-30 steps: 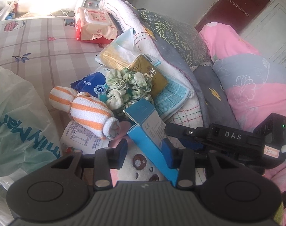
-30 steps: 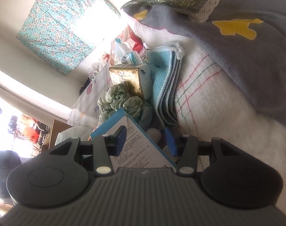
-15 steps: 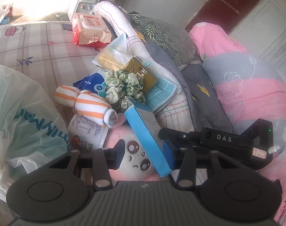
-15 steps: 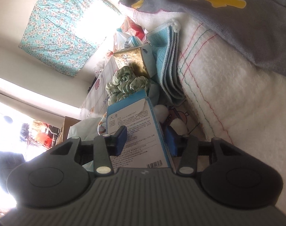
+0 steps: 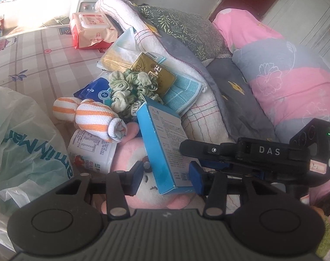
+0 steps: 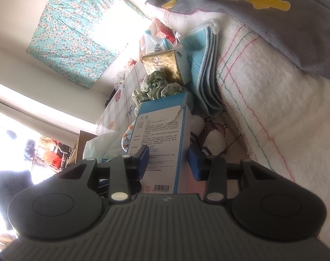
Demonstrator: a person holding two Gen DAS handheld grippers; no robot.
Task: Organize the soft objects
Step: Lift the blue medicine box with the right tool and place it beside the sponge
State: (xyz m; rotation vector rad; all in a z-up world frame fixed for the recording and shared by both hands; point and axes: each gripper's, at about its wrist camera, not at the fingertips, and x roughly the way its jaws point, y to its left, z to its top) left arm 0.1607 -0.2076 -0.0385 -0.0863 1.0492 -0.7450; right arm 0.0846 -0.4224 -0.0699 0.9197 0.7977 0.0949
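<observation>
A blue and white box [image 5: 162, 145] stands tilted on a pink plush toy [image 5: 130, 152] in the pile on the bed. My right gripper [image 6: 168, 163] has its blue pads on either side of the box [image 6: 165, 143], close to its faces; a small gap shows on the right. It also shows in the left wrist view [image 5: 241, 154], reaching in from the right. My left gripper [image 5: 168, 176] is open, low in front of the box. An orange-striped rolled towel [image 5: 93, 117], green scrunchies [image 5: 130, 87] and a folded blue cloth [image 5: 182, 91] lie behind.
A thin plastic shopping bag [image 5: 19, 134] lies at left. A gold packet [image 5: 154, 71], a wet-wipes pack [image 5: 93, 30], a toilet-roll pack [image 5: 91, 152], a white blanket [image 6: 273, 100], a green pillow [image 5: 186, 30] and a pink-grey quilt [image 5: 284, 69] crowd the bed.
The box has been tipped more upright and drawn toward me, between the right gripper's pads. Both grippers have pulled back a little from the pile.
</observation>
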